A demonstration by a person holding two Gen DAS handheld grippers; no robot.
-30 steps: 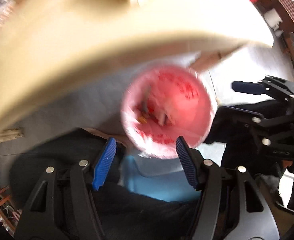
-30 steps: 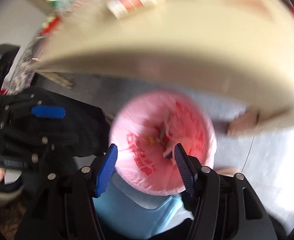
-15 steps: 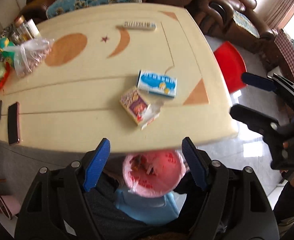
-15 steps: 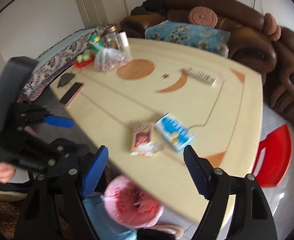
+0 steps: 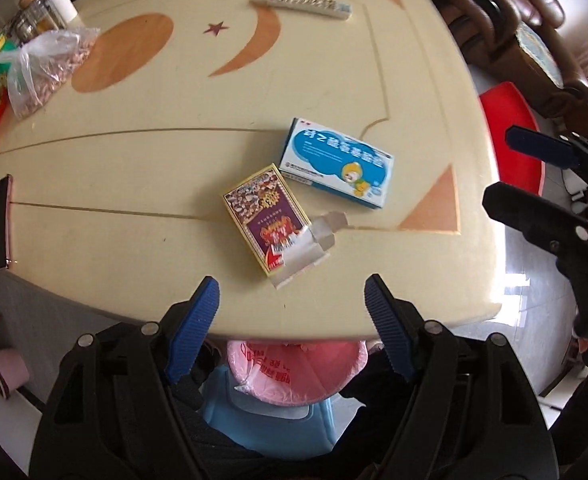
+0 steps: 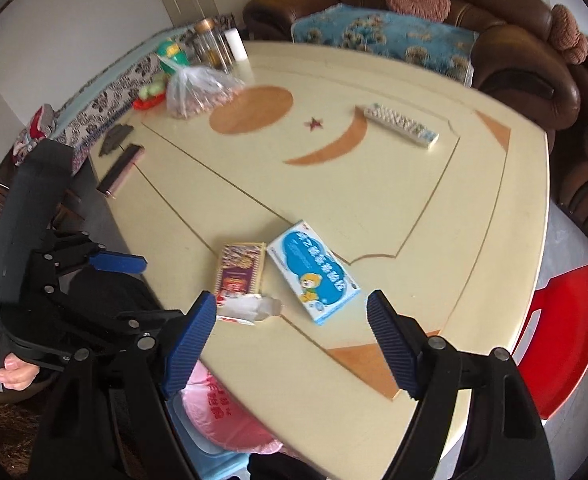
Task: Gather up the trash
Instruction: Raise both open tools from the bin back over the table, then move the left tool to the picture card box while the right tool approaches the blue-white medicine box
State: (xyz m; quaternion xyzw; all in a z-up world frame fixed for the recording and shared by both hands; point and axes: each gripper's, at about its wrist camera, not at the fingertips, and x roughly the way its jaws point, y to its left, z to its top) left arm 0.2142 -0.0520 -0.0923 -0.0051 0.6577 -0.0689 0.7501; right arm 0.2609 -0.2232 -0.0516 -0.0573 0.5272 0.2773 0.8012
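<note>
Each hand-held gripper, left [image 5: 291,306] and right [image 6: 291,316], gapes empty; table [image 5: 253,96] half-hides pink-lined bin [image 5: 294,372].

The pink bin bag [image 5: 294,372] at the bottom middle of the left view is half tucked under the table edge [image 5: 334,330], so what's inside is hidden. The print on the blue box [image 5: 336,162] is too small to read. The black phone [image 5: 1,222] at the left sits edge-on. The red stool [image 6: 562,344] is cut off lower right.
</note>
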